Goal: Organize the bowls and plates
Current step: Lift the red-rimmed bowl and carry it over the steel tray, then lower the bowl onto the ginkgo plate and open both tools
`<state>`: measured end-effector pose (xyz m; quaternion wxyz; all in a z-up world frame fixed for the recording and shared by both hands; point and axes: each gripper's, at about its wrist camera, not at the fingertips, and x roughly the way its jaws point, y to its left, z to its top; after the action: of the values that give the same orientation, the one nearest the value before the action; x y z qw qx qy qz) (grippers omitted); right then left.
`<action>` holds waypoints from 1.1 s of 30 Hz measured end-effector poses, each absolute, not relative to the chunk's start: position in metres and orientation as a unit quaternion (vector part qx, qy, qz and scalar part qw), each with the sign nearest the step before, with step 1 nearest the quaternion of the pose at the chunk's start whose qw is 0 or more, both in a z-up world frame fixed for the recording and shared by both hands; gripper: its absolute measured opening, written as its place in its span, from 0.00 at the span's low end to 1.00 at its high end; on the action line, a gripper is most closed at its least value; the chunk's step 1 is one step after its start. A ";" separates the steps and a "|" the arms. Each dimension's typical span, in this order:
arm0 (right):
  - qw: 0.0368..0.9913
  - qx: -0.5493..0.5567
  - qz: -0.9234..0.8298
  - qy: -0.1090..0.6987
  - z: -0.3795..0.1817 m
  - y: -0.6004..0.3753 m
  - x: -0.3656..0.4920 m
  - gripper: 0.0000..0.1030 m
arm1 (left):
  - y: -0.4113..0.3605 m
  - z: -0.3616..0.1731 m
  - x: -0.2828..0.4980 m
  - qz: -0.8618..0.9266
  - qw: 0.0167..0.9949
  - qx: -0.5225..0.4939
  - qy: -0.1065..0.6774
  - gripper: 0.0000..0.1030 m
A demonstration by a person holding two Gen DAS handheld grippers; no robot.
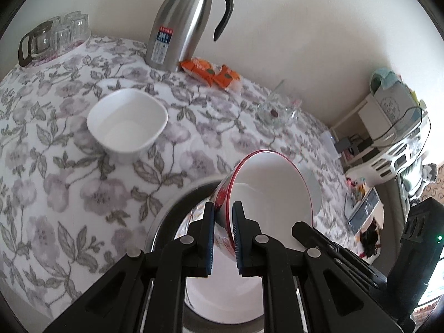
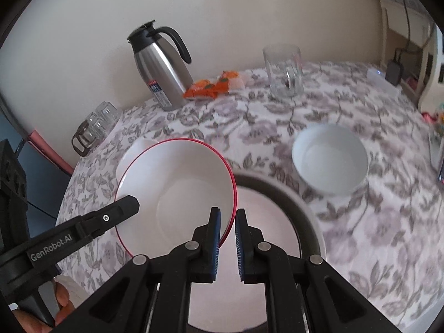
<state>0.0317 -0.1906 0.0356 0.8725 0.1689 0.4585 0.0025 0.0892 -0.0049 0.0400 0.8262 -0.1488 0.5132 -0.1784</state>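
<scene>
A white bowl with a red rim [image 1: 272,188] hangs tilted over a dark-rimmed plate [image 1: 166,216] on the flowered tablecloth. My left gripper [image 1: 223,208] is shut on the bowl's patterned wall. My right gripper [image 2: 228,213] is shut on the opposite rim of the same bowl [image 2: 177,188], above the plate [image 2: 291,197]. The left gripper [image 2: 125,208] also shows reaching the bowl's left edge, and the right gripper [image 1: 302,229] shows at the bowl's right. A white square bowl [image 1: 127,122] stands left of it. A white round bowl [image 2: 330,158] stands to the right.
At the back by the wall stand a steel thermos jug [image 1: 183,27], orange snack packets [image 1: 211,73], a glass mug [image 2: 284,69] and a tray of glasses [image 1: 55,36]. The table edge curves off right towards cluttered white shelves [image 1: 388,127]. A hand [image 2: 61,299] shows at the lower left.
</scene>
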 end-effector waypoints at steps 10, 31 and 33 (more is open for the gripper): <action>0.876 0.170 -0.010 0.451 0.022 -0.194 0.004 0.11 | -0.017 0.022 0.069 -0.181 0.817 -0.109 0.537 0.12; 0.870 0.171 -0.022 0.462 0.005 -0.201 -0.001 0.11 | -0.036 0.004 0.067 -0.174 0.803 -0.067 0.565 0.12; 0.870 0.172 -0.022 0.462 0.005 -0.203 -0.001 0.12 | -0.036 0.004 0.067 -0.175 0.802 -0.068 0.567 0.12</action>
<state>-0.0011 -0.2031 0.0053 0.8699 0.1723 0.4615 -0.0217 0.0672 -0.0365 0.0037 0.8022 -0.0676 0.5668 -0.1754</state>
